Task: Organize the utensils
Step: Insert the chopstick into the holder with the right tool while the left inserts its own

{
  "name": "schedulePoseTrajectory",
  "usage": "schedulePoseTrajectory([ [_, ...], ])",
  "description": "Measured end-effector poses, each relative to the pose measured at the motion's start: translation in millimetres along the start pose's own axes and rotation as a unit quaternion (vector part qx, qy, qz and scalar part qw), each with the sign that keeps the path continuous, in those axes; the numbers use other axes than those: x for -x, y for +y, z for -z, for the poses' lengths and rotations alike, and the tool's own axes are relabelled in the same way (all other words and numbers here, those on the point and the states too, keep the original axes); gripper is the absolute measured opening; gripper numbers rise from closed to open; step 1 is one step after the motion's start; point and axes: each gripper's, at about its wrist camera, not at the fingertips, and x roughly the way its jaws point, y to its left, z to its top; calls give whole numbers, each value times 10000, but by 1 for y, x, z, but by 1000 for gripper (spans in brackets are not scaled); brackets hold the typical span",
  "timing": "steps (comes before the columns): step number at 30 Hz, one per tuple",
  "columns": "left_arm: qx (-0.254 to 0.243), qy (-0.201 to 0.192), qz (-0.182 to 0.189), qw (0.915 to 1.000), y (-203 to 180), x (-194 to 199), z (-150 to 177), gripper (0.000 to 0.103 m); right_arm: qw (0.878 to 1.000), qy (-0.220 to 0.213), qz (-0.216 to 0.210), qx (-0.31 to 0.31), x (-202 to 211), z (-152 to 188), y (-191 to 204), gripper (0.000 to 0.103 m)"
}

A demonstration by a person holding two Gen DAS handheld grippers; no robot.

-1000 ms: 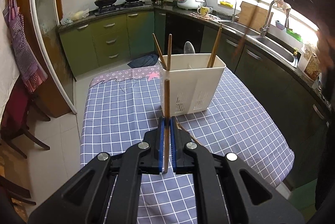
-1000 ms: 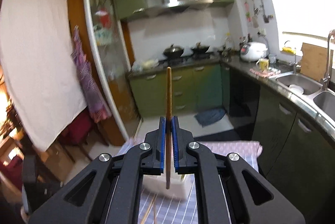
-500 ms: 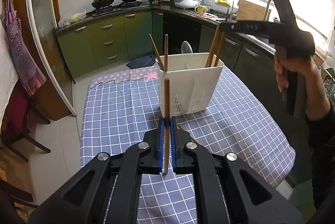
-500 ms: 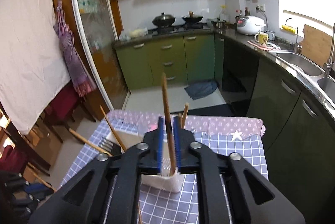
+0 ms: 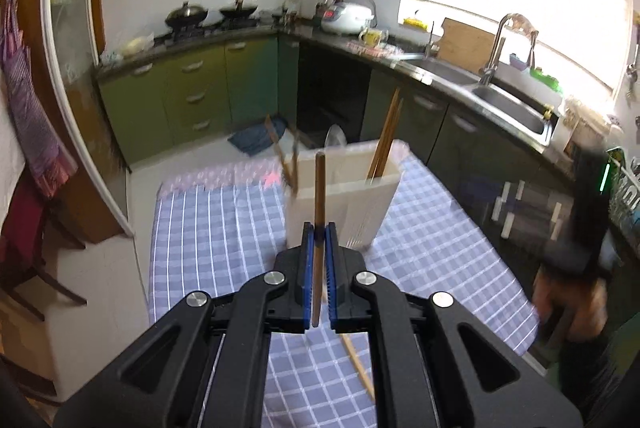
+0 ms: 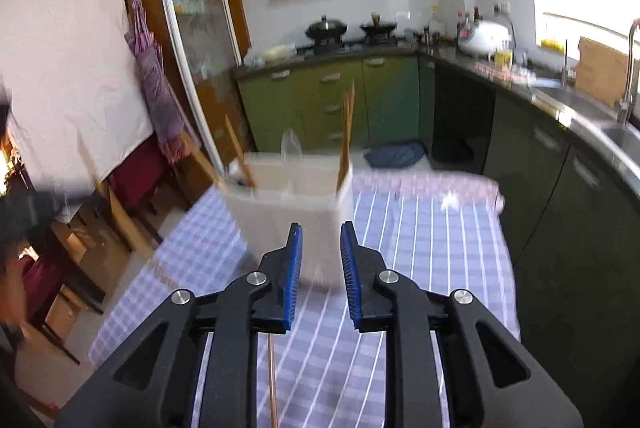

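A white plastic utensil holder [image 5: 344, 196], boxy with slotted walls, stands on a table covered by a blue-and-white checked cloth [image 5: 216, 228] in a kitchen with green cabinets. Thin wooden chopsticks lean out of its compartments: a pair [image 5: 386, 136] at the right, tilting right, and two more [image 5: 286, 156] at the left corner. The picture is blurred by motion.

The left gripper [image 5: 319, 236], black with blue ribbed pads, points forward and downward at the holder. Its jaws are clamped on a single brown wooden chopstick [image 5: 319, 212], which stands nearly upright, its long axis vertical, its tip in front of the holder's near wall.

The right gripper [image 6: 320, 240] also angles down toward the holder. Its jaws have just been opening and now stand narrowly apart with nothing between them. Another chopstick [image 6: 273, 380] lies on the cloth below it.
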Motion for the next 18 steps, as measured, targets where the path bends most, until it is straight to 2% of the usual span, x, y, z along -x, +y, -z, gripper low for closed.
schedulePoseTrajectory([
  [4,-68,-384,29,9992,-11,14,-41,6,9995,254,-7,-161,-4,41,-10,20],
  [8,32,-685,64,9976,-15,21,-78,6,9987,361,-41,-347,-4,62,-22,20],
  [11,85,-936,-63,9956,-16,19,-102,6,9982,371,-59,-458,-2,73,-32,20],
  [15,128,-1027,-291,9942,-16,4,-116,6,9983,392,-12,-441,0,77,-37,20],
  [18,172,-897,-404,9950,-14,-19,-117,6,9983,408,30,-419,0,77,-37,20],
])
